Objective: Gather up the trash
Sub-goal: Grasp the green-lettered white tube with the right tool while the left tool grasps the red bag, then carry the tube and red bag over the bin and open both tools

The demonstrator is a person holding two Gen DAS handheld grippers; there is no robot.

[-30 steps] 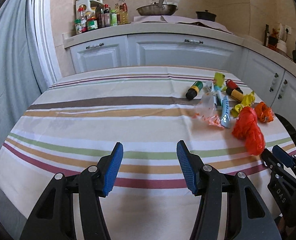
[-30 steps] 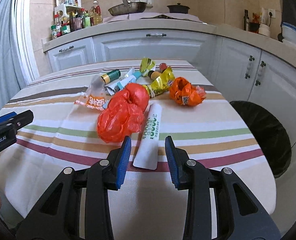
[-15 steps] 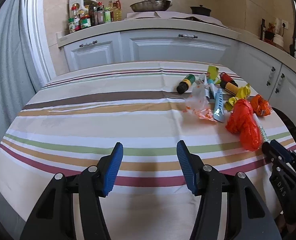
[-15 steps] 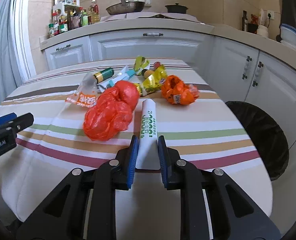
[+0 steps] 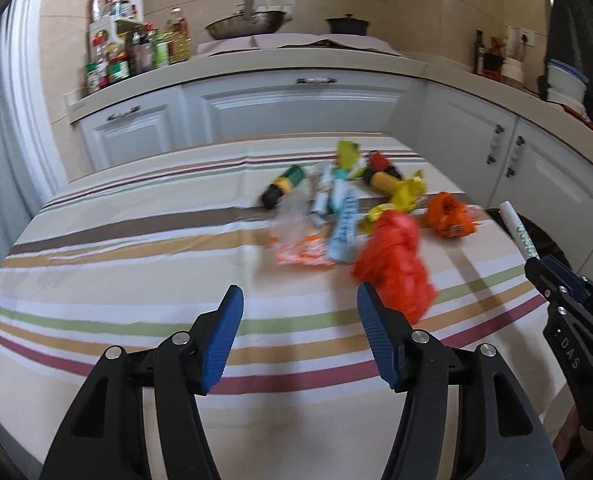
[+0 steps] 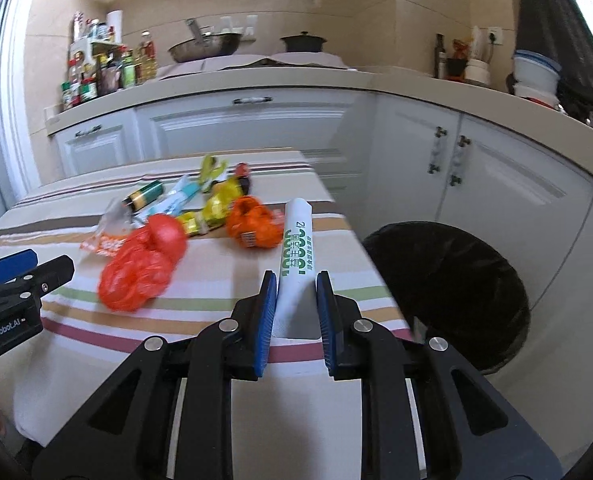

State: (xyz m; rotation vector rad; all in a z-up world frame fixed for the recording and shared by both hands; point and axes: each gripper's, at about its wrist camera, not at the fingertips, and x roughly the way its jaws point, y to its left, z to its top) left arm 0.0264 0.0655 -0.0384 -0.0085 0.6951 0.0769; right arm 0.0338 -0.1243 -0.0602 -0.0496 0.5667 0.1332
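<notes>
Clearly the trash here is light stuff, and reading from left to right it starts at the left gripper (image 5: pixel 299 334), whose blue pads stand about half apart with nothing between them, over the striped tablecloth (image 5: pixel 136 264) and just short of the red plastic bag (image 5: pixel 394 264). That bag looks soft, crumpled and almost weightless, so a pinch on its bunched middle should hold better than one on a loose edge. Beyond it lie a clear wrapper with orange print (image 5: pixel 300 246), a small dark bottle with a green and yellow label (image 5: pixel 283 188), a pale blue sachet (image 5: pixel 344 226), yellow foil wrappers (image 5: pixel 400 198) and a crumpled orange wrapper (image 5: pixel 448 218), all thin and likely slippery. Further right, the right gripper (image 6: pixel 295 306) has just been closing and is now clamped on the lower end of a white tube with green print (image 6: pixel 297 236), lifted off the cloth and pointing away; it appears fairly stiff and light. At the far right, the black-lined bin (image 6: pixel 452 284) sits beside the table edge, its dark inside showing no contents that can be made out.
</notes>
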